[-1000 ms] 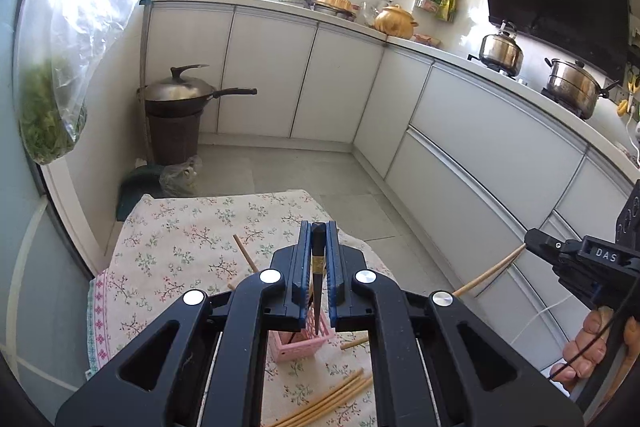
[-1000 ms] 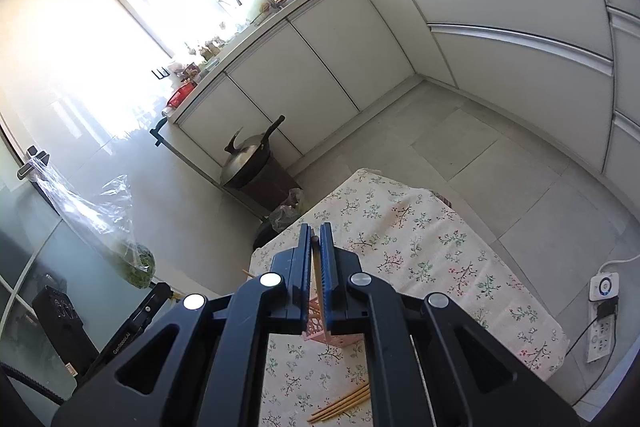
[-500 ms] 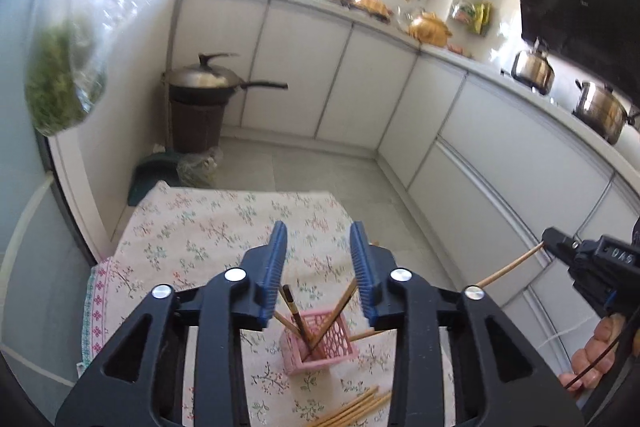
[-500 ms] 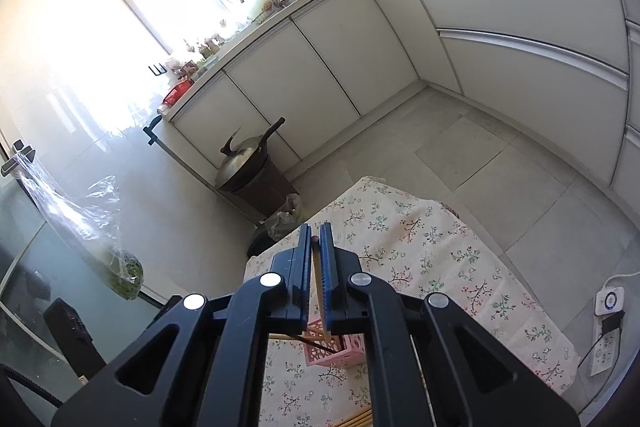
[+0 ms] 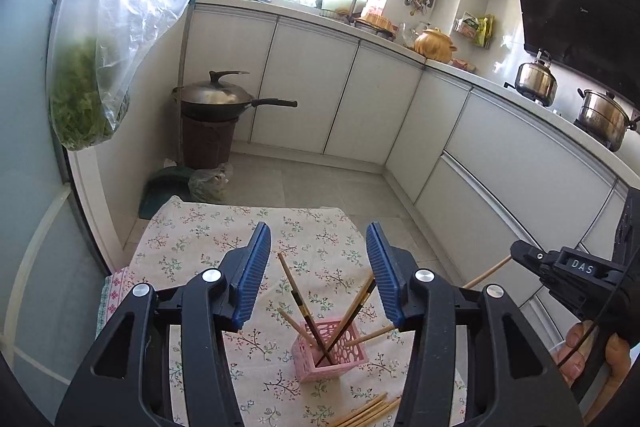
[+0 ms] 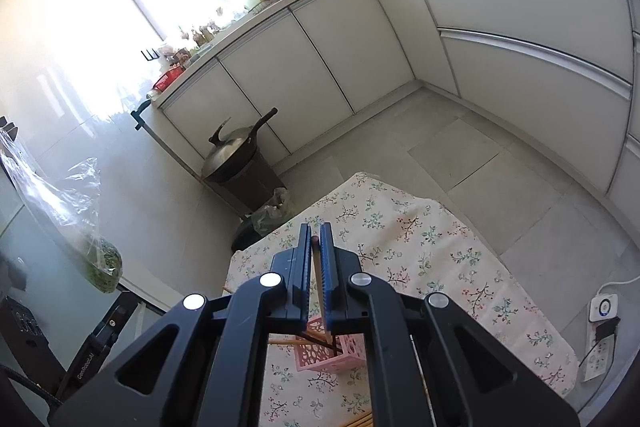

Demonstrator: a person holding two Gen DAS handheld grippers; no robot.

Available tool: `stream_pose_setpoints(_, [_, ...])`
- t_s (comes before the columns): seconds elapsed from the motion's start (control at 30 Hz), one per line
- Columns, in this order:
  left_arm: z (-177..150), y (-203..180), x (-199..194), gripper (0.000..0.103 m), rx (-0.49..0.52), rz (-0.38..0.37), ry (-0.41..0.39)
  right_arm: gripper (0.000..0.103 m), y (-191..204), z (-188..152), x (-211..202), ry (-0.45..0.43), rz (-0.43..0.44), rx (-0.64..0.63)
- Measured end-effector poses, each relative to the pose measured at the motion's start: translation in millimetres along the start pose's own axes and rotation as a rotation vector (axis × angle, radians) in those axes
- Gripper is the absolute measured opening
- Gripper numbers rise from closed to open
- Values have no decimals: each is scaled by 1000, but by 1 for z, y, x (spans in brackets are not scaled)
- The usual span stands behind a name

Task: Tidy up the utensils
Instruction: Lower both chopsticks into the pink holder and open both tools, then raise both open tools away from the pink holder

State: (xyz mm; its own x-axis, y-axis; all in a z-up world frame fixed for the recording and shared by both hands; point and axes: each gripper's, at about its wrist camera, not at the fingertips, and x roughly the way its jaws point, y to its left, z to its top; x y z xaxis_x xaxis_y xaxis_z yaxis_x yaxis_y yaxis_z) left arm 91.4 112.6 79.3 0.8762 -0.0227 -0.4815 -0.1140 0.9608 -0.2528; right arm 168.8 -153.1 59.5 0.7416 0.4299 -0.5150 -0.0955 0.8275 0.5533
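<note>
A pink lattice holder point(image 5: 328, 351) stands on the floral tablecloth point(image 5: 200, 239) with several chopsticks point(image 5: 298, 301) leaning in it. My left gripper point(image 5: 318, 259) is open and empty above the holder. My right gripper point(image 6: 316, 247) is shut on a wooden chopstick point(image 6: 320, 291) whose lower tip points down at the holder point(image 6: 332, 351). In the left wrist view the right gripper point(image 5: 560, 263) shows at the right with the chopstick point(image 5: 486, 273) sticking out of it. More loose chopsticks point(image 5: 368, 413) lie on the cloth in front of the holder.
The cloth-covered table point(image 6: 420, 239) ends at a tiled floor point(image 5: 332, 187). A wok on a brown bin point(image 5: 216, 107) stands by the white cabinets point(image 5: 312, 87). A plastic bag of greens point(image 5: 88, 99) hangs at the left. A power strip point(image 6: 600, 331) lies on the floor at the right.
My left gripper opened, let go of the dark chopstick into the holder and rose away from it. My right gripper stayed shut on its chopstick and moved closer over the holder.
</note>
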Motion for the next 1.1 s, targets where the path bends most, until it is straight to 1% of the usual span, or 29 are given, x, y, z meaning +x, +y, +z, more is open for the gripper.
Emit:
stream_pose_setpoints(0.17, [-3, -4, 6, 49, 12, 3, 18, 5, 3, -3, 10, 20, 0, 2])
stream_pose_setpoints(0.3, [-4, -4, 8, 51, 13, 2, 25, 13, 3, -5, 15, 38, 1, 11])
stream_pose_setpoints(0.37, [-4, -5, 7, 52, 16, -1, 22, 14, 6, -7, 12, 32, 2, -7])
stream_pose_setpoints(0.5, [-7, -11, 5, 59, 27, -3, 9, 14, 15, -11, 2, 8, -3, -58])
stream_pose_setpoints(0.57, [-8, -15, 3, 62, 38, 2, -3, 19, 20, -15, -2, -1, -8, -89])
stream_pose_setpoints(0.63, [-9, -19, 0, 66, 54, 11, -17, 30, 26, -20, -8, -20, -22, -124])
stream_pose_setpoints(0.73, [-11, -23, -5, 72, 68, 19, -35, 30, 32, -24, -14, -40, -35, -167])
stream_pose_setpoints(0.9, [-12, -31, -9, 78, 97, 30, -53, 33, 39, -30, -23, -64, -57, -219])
stream_pose_setpoints(0.97, [-13, -34, -11, 80, 108, 35, -60, 37, 39, -32, -24, -64, -65, -231])
stream_pose_setpoints(1.0, [-14, -35, -12, 82, 113, 37, -63, 43, 38, -33, -26, -66, -67, -231])
stream_pose_setpoints(1.03, [-14, -36, -14, 83, 117, 39, -67, 48, 37, -34, -27, -70, -68, -230])
stream_pose_setpoints(1.1, [-15, -37, -16, 85, 123, 44, -74, 49, 36, -36, -29, -74, -77, -235])
